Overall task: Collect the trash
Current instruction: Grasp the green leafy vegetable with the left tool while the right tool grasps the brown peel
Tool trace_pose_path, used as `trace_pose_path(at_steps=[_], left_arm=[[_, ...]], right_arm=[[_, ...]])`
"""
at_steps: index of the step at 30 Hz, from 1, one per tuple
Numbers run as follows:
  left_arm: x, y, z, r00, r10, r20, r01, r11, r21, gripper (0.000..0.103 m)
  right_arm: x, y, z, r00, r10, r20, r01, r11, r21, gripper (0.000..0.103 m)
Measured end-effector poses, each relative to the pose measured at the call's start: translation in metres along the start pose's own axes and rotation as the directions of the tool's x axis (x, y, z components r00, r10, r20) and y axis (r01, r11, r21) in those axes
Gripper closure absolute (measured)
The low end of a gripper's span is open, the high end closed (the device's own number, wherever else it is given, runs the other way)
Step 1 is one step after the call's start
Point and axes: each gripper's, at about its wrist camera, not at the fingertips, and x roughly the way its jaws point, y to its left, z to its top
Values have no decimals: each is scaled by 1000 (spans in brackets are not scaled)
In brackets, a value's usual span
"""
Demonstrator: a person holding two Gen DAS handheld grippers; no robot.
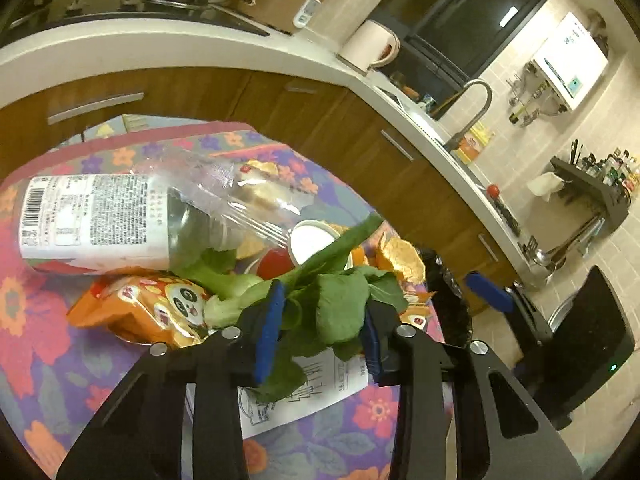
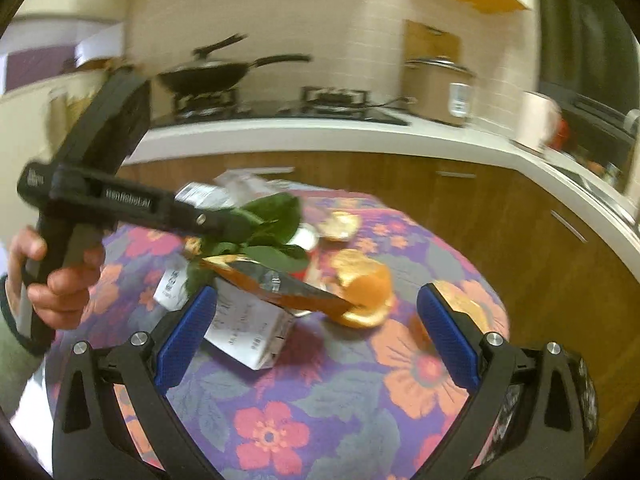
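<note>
My left gripper [image 1: 322, 320] is shut on a bunch of green leaves [image 1: 336, 300] and holds it above the flowered table [image 1: 36, 320]. The leaves [image 2: 272, 220] and that gripper [image 2: 224, 222] also show in the right wrist view. Below lie an orange panda snack bag [image 1: 156, 304], a clear plastic bottle [image 1: 120, 220], a white paper receipt [image 1: 320, 392], a white cup [image 1: 312, 240] and orange peels [image 1: 400, 260]. My right gripper [image 2: 316, 328] is open and empty over the table, near the receipt [image 2: 252, 328], the snack bag [image 2: 276, 288] and an orange peel [image 2: 366, 288].
A black bin bag [image 1: 448, 300] hangs at the table's right edge. Wooden cabinets [image 1: 360, 128] and a white counter [image 1: 200, 48] curve behind the table, with a stove [image 2: 280, 108], a wok [image 2: 208, 76], a pot [image 2: 436, 88] and a sink tap [image 1: 476, 108].
</note>
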Motion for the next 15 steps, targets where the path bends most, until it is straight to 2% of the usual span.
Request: trace_pose_path(at_steps=[4,11,12,13,14,15], left_arm=[[-9,2,0,1000,3,5,-3,1000,5,85],[-14,2,-4,1000,0,9,0,1000,0,86],[-16,2,-4,1000,5,14,-5,1000,3,87],[-17,2,-4,1000,9,17,-9,1000,6,88],[-19,2,-3,1000,13,21,-13,1000,6,91],[-21,1,-3,1000,16,26,-16,1000,9,91]], right_arm=[[16,10,5,999,19,-39,-22,996,-88,8],[41,18,8,995,-11,-96,-6,985,-173,8],[43,18,8,994,-14,-105,-5,984,-176,16],[45,19,7,993,-15,-116,-6,984,-179,30],[46,18,7,992,-15,-121,-7,984,-177,37],[46,17,6,992,-5,-124,-15,986,-166,51]])
